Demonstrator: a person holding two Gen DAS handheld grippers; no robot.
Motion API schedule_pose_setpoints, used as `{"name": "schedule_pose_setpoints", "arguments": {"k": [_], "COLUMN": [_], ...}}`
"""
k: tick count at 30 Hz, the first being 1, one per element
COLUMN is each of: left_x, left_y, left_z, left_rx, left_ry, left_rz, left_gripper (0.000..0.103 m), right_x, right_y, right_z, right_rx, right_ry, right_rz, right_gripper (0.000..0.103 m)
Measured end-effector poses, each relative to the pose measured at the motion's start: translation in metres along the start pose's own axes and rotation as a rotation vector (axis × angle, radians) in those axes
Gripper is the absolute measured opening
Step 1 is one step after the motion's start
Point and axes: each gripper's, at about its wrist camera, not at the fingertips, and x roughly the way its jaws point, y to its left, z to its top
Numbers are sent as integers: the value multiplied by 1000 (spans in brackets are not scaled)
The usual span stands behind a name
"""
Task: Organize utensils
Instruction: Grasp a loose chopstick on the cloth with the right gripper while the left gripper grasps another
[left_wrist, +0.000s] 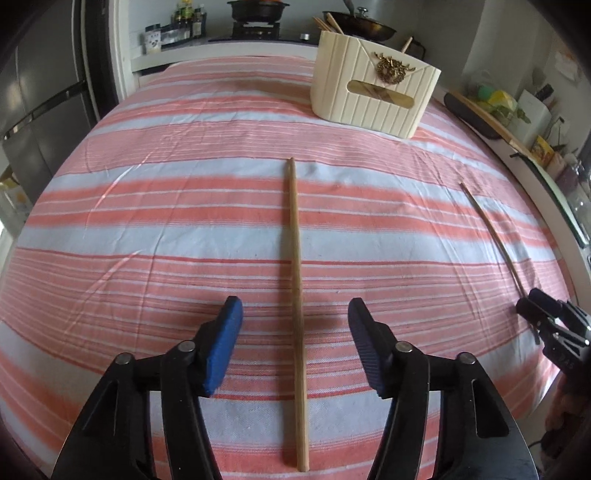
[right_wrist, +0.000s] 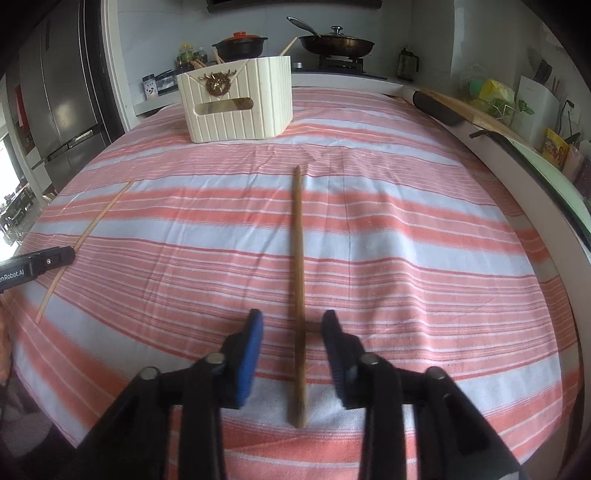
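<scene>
Kitchen backdrop: stove with pots, fridge at one side, cluttered counter at the other. Up front, a table under a red-and-white striped cloth (left_wrist: 147, 206). At its far end stood a cream ribbed utensil holder (left_wrist: 373, 92) with a gold emblem, a few chopsticks already poking out of it.

Two chopsticks were not yet stowed, both flat on the cloth, well apart from each other and from the holder. The light wooden chopstick (left_wrist: 295, 280) ran lengthwise between the fingers of the left gripper (left_wrist: 295, 328); jaws stood wide apart, pads clear of the stick on both sides, nothing clamped. The darker brown chopstick (right_wrist: 298, 288) lay the same way between the fingers of the right gripper (right_wrist: 291, 336); jaws apart but narrower, a gap showing on each side, no grip there either. That view was slightly blurred near the stick's close end.

Step in hand, as judged: pick-up stage for both remaining sticks, each gripper lined up over its own stick, neither closed.

Next move called for: lower until the pads bracket the stick near its close end, close squarely so the thin stick does not roll or skid on the cloth, lift, carry to the holder and drop it in end-first with the others.
</scene>
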Motion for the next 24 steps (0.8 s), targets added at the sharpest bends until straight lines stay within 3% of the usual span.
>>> {"name": "schedule_pose_setpoints", "arguments": {"k": [2,7,24], "left_x": [5,13,14], "left_y": [-6,-22,-17], "left_z": [2,-2,-2], "left_rx": [38,124,106], "left_ry": [10,14,-4], "left_rz": [18,71,88], "left_gripper": [78,91,101], "right_x": [2,6,6], "right_y": [3,10,9], "right_z": [1,-2,-8], "right_rx": [1,-29,-10], "right_ry": [2,-21,-70], "right_rz": [3,-15,-20], "right_gripper": [48,58,60]}}
